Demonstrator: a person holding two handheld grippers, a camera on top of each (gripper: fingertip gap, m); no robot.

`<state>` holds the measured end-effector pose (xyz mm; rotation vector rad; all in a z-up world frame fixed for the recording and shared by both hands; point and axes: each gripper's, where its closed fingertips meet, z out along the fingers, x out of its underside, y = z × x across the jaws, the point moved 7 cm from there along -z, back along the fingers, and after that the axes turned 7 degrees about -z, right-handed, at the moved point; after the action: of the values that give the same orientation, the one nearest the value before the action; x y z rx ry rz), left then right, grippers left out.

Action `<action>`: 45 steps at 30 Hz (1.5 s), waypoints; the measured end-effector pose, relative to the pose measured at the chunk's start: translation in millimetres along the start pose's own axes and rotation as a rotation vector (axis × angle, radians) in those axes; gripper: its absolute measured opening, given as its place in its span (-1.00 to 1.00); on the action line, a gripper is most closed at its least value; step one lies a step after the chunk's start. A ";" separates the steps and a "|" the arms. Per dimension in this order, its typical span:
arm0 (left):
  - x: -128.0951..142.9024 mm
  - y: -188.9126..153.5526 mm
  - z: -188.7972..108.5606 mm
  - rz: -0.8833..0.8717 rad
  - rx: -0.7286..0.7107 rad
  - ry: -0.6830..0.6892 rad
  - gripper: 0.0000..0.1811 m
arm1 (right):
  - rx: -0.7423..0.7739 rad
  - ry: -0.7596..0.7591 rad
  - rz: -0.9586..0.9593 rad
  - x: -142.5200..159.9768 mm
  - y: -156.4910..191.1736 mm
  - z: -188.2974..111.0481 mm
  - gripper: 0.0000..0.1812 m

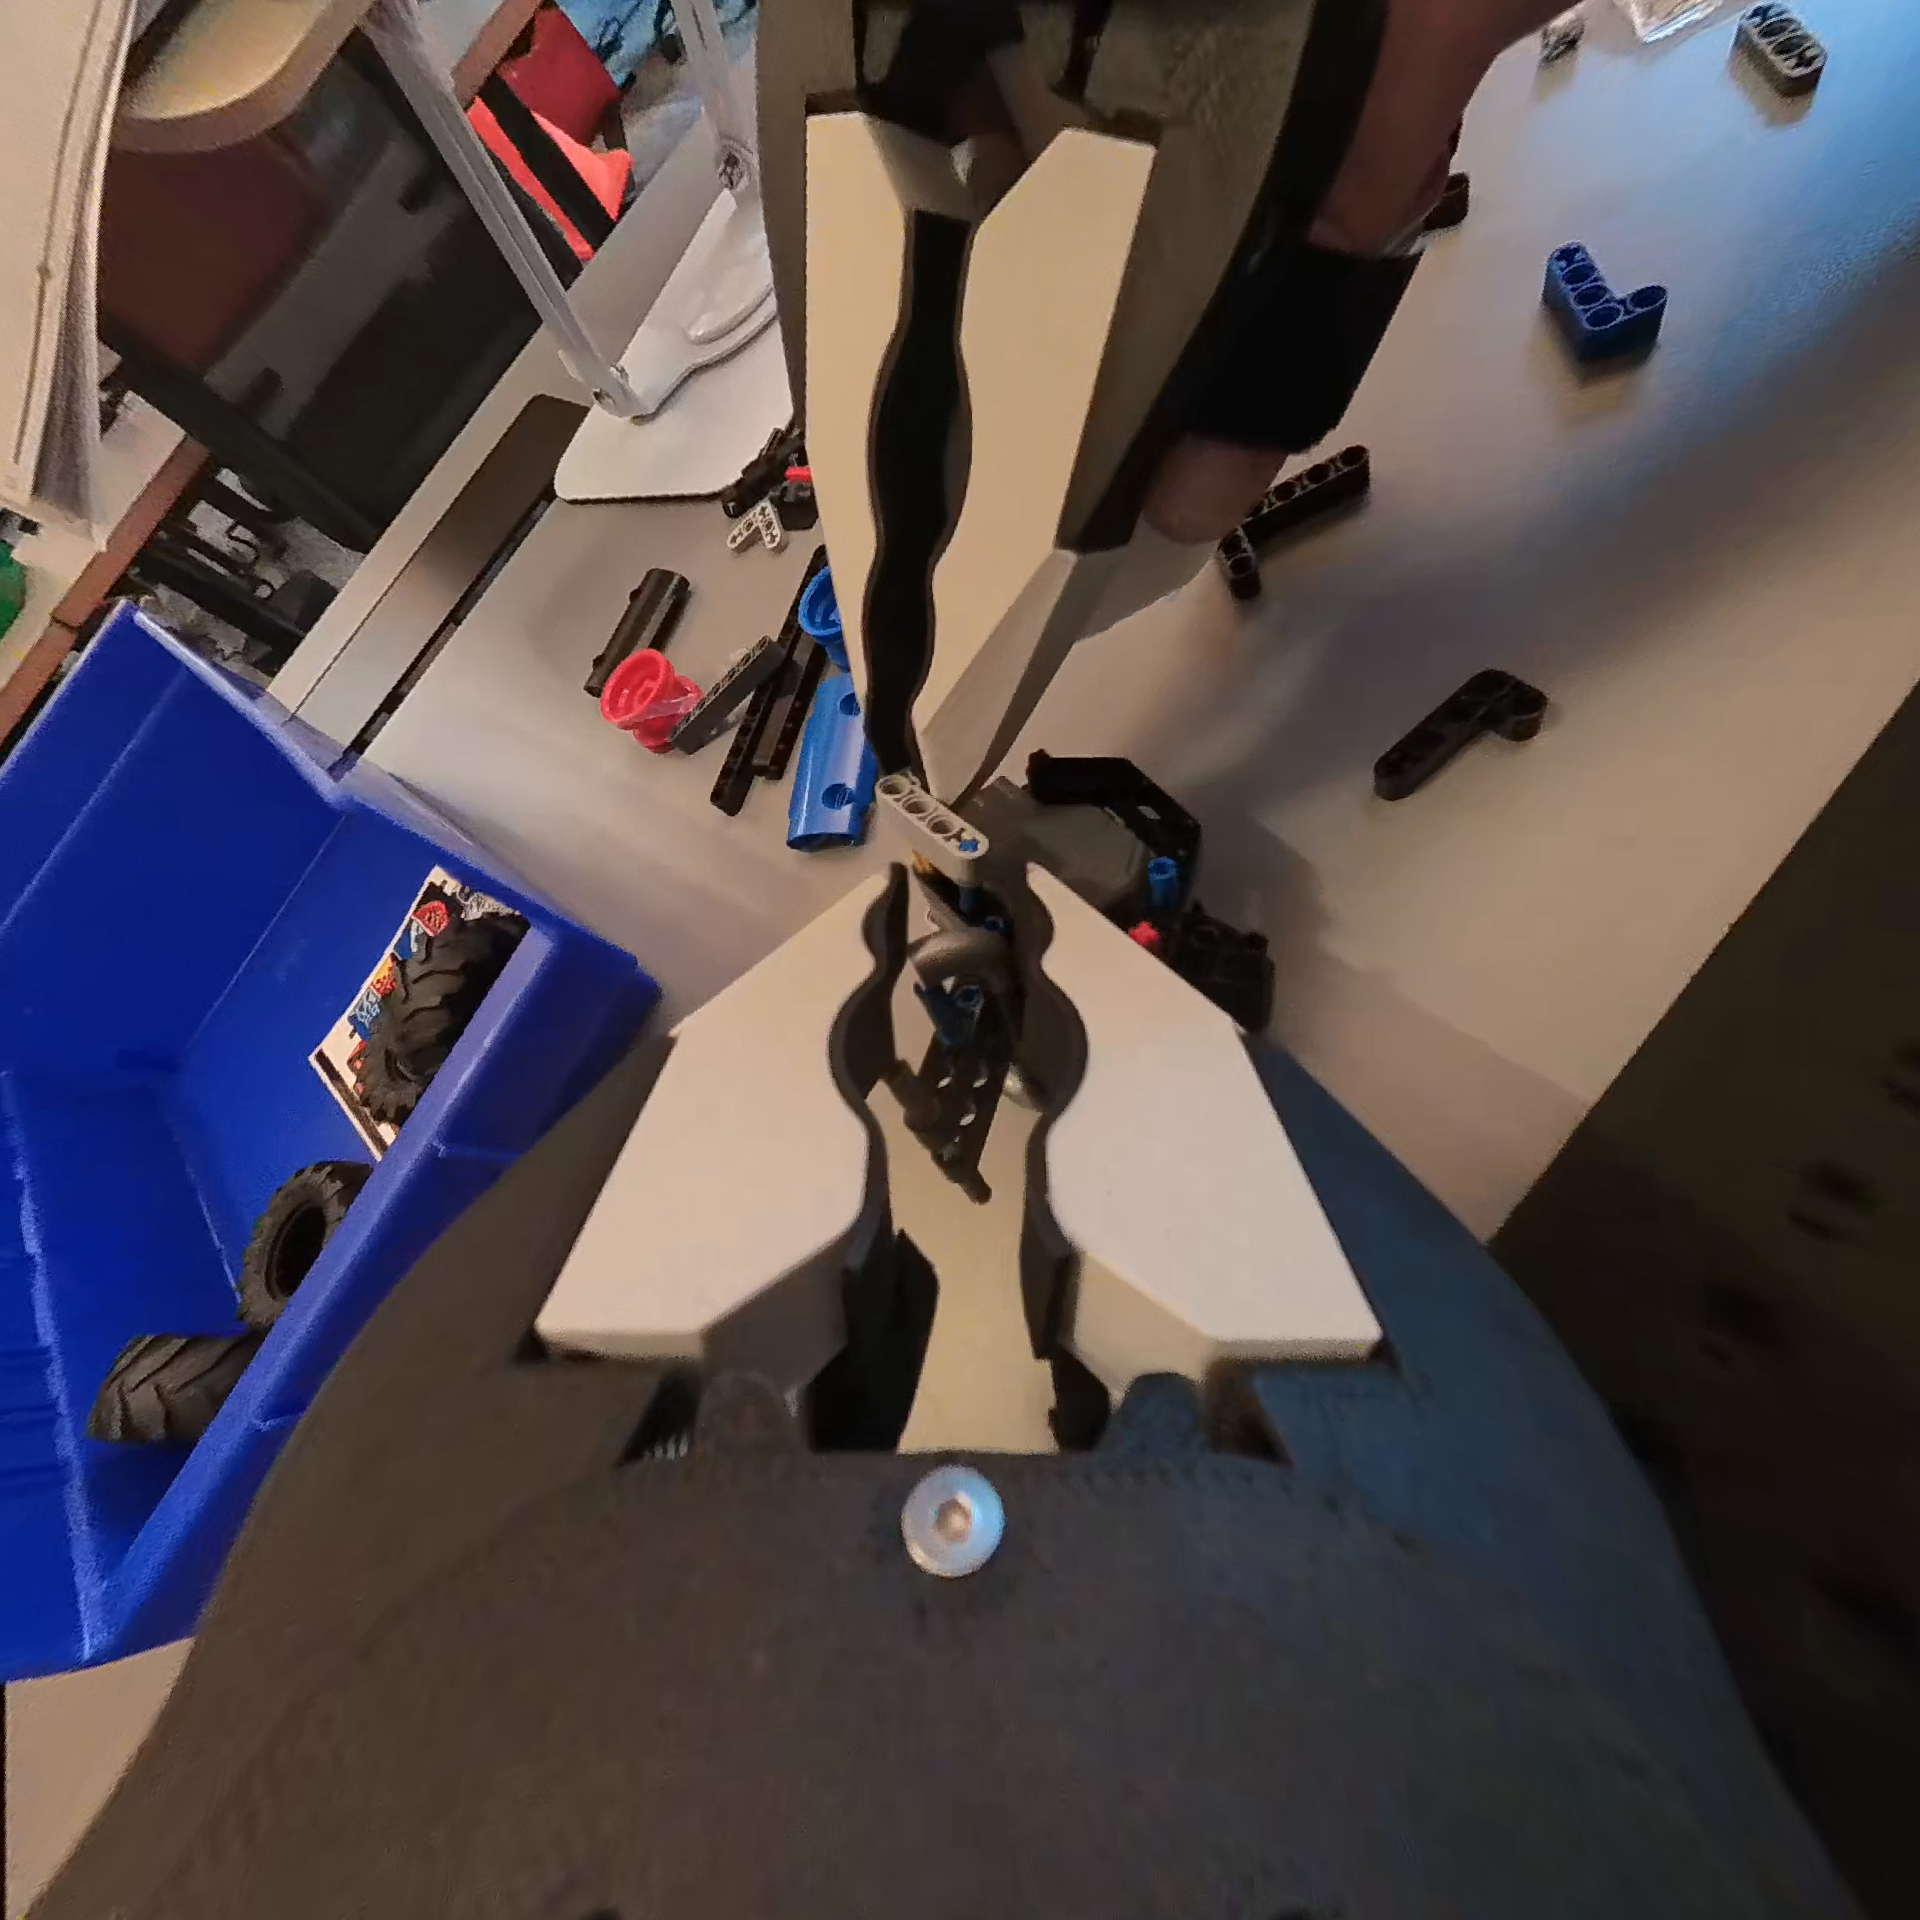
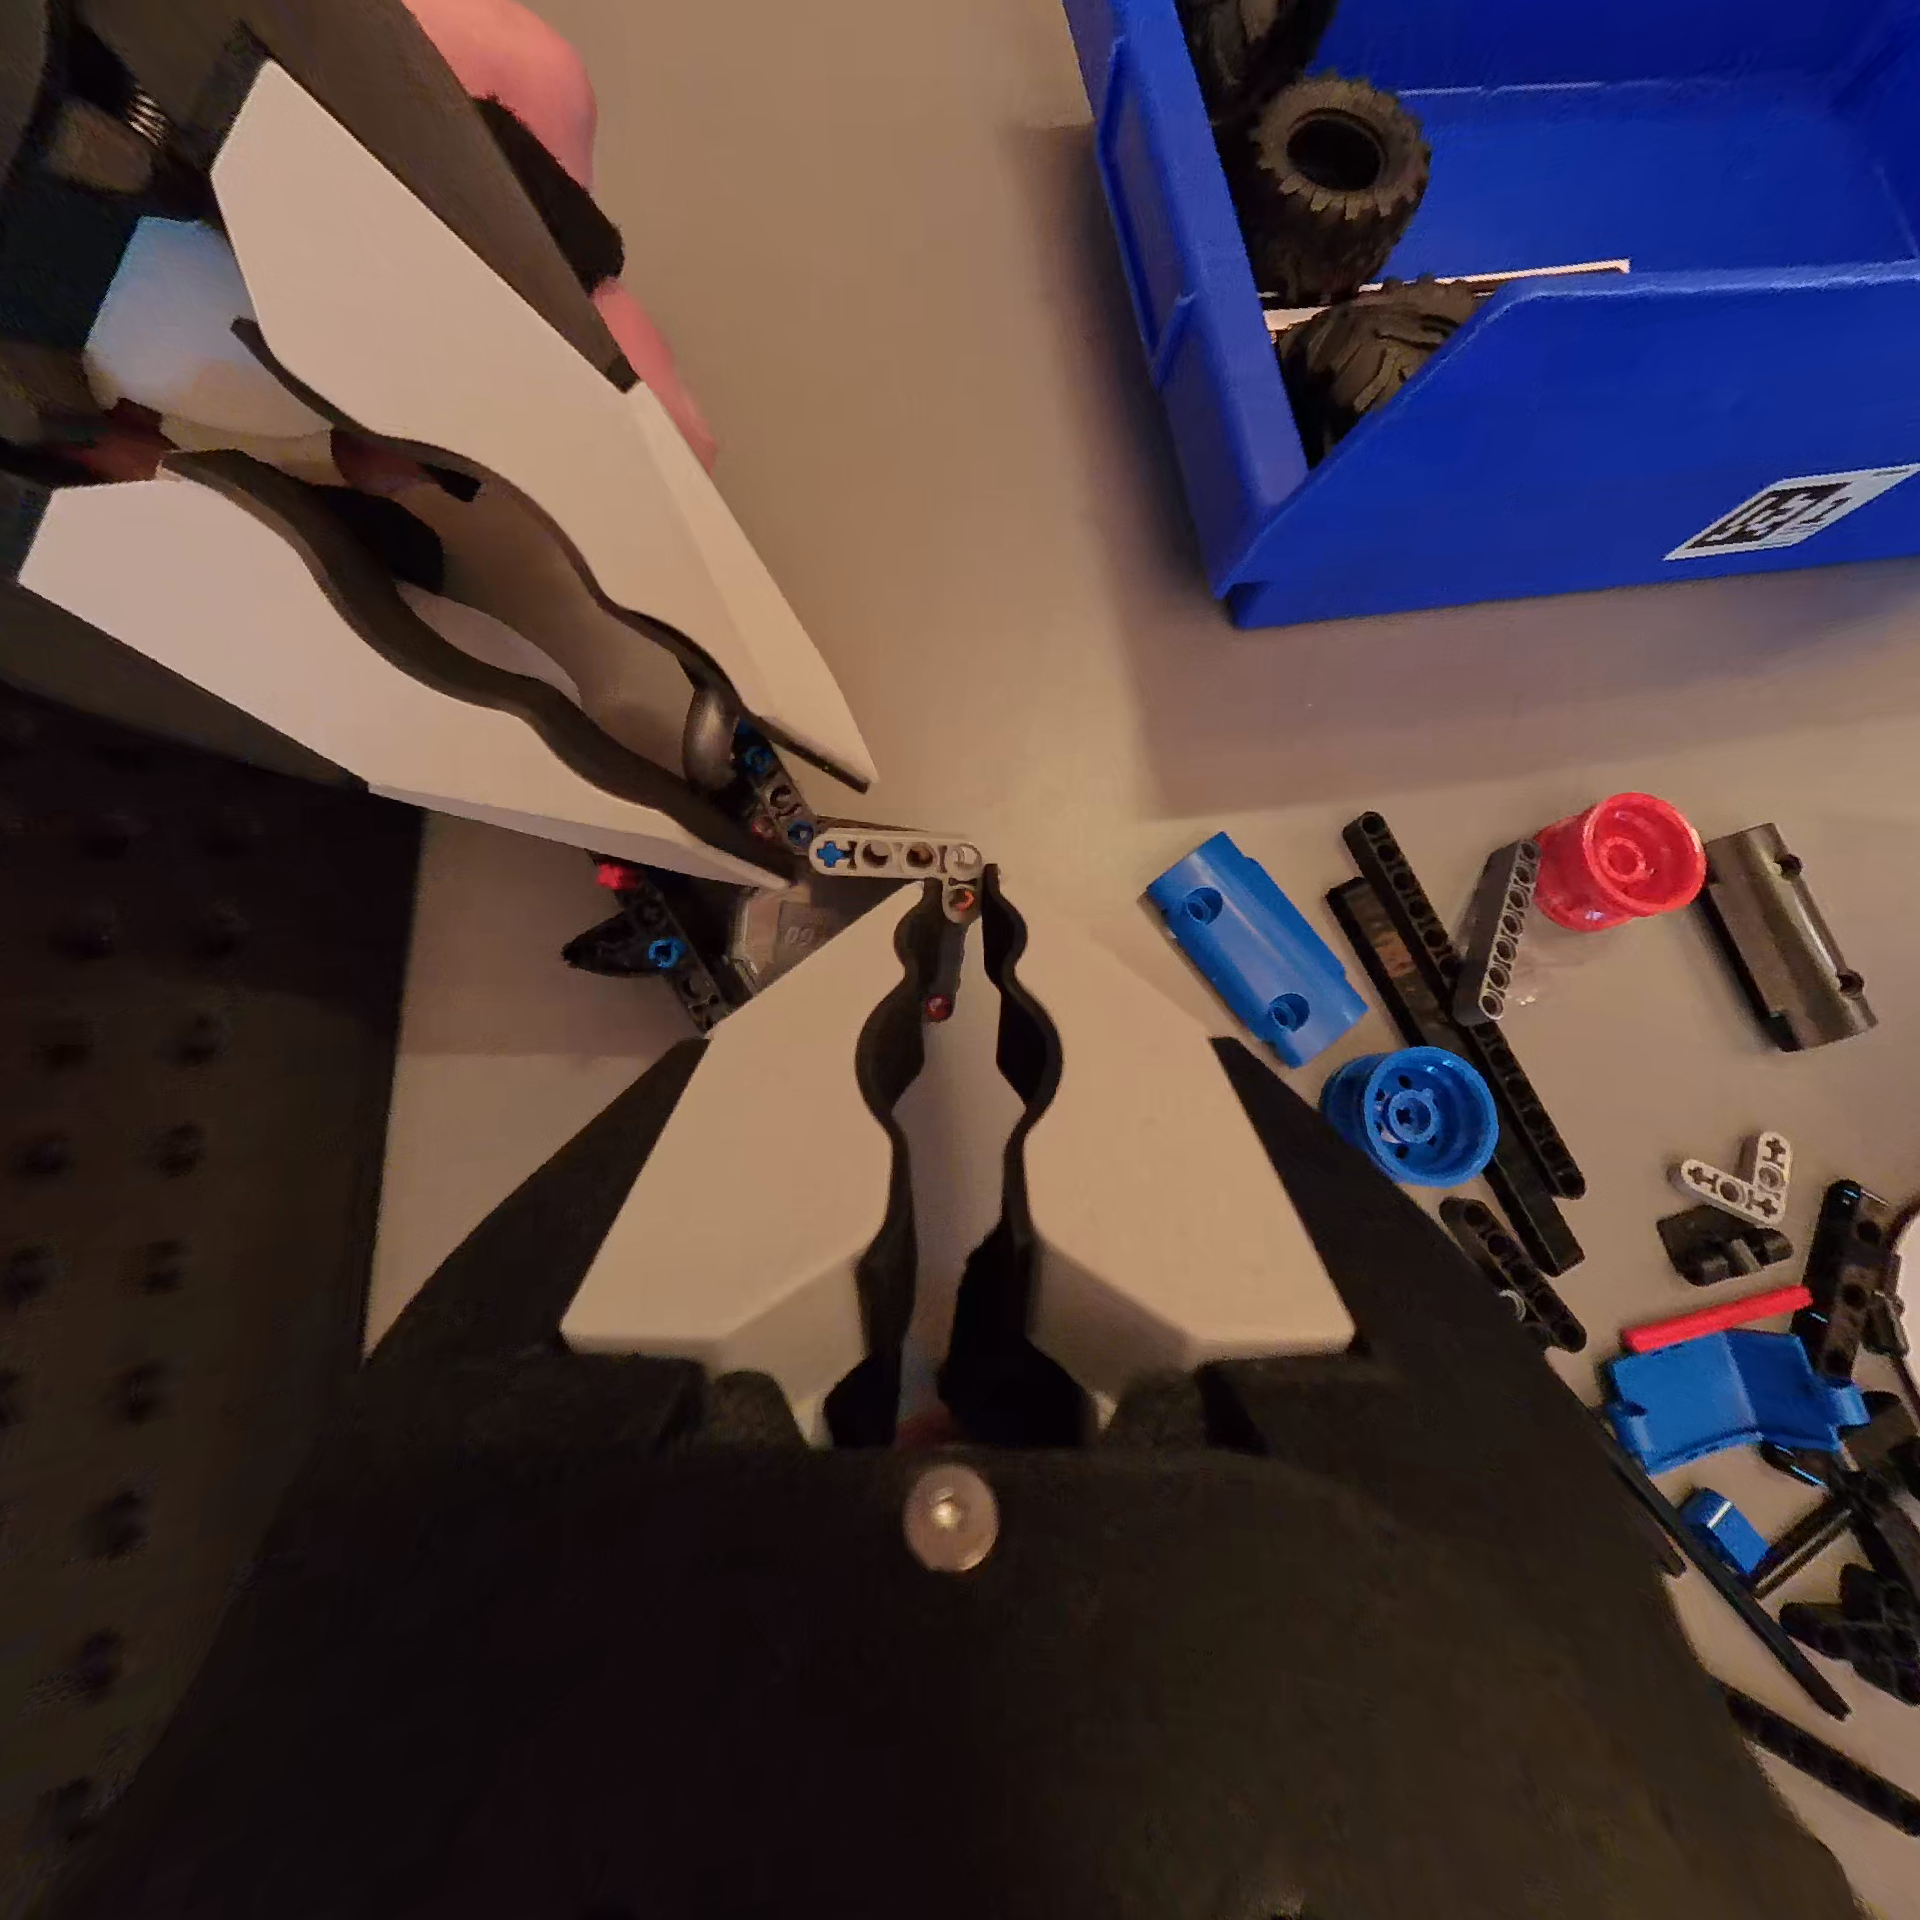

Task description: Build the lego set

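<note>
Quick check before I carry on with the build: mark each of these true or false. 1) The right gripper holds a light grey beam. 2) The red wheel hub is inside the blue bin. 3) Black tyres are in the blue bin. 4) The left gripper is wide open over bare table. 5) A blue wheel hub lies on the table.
1) True: the right gripper pinches the light grey beam.
2) False: the red wheel hub lies on the table, outside the blue bin.
3) True: black tyres sit in it.
4) False: the left gripper is closed on the partly built model.
5) True: the blue wheel hub lies there.
</note>
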<state>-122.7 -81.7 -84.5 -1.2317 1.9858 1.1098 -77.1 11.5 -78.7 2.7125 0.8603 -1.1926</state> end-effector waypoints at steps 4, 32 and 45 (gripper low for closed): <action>-1.0 0.1 2.3 -0.007 -0.003 -0.003 -0.82 | 0.012 0.008 -0.003 0.2 0.4 1.0 -0.94; 0.2 -0.7 8.7 -0.051 0.072 -0.010 -0.87 | 0.012 0.022 -0.049 2.0 -2.2 3.0 -0.92; 1.4 -0.8 8.1 -0.076 0.106 -0.023 -0.88 | 0.100 -0.067 -0.369 10.3 -6.5 -6.8 -0.84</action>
<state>-122.4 -75.5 -90.0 -1.2237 1.9381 0.9648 -70.3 23.7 -80.0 2.6452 1.3707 -1.4130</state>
